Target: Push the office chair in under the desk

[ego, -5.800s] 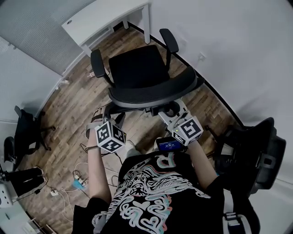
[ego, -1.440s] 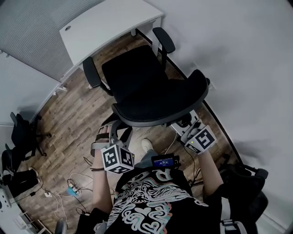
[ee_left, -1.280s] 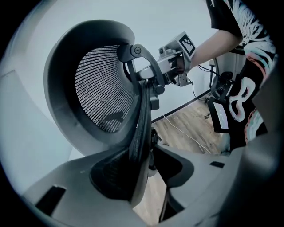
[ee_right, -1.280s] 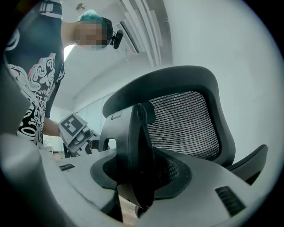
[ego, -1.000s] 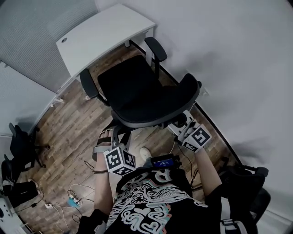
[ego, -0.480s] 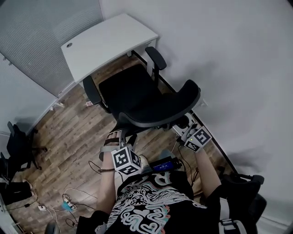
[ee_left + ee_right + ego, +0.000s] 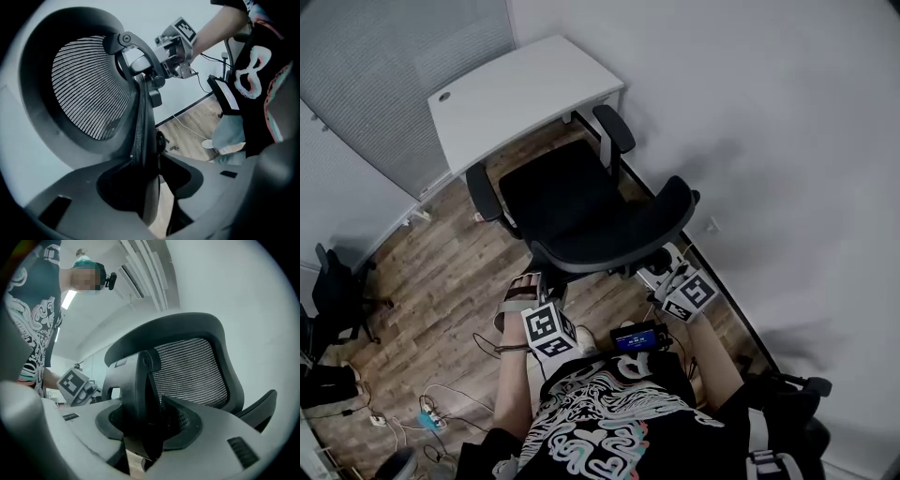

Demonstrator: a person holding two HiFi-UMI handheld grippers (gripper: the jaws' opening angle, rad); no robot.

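**Office chair closing on desk**

Rolling forward since half a second ago, the office chair (image 7: 572, 202) is now sitting with its seat front just beside the white desk (image 7: 520, 89) in the head view, apparently not yet under it. Behind it, the left gripper (image 7: 528, 284) and right gripper (image 7: 664, 272) are pressing at the backrest's rear. In the left gripper view, the jaws are clamping the backrest's centre strut (image 7: 143, 140). In the right gripper view, the jaws are gripping the upper bracket (image 7: 136, 394).
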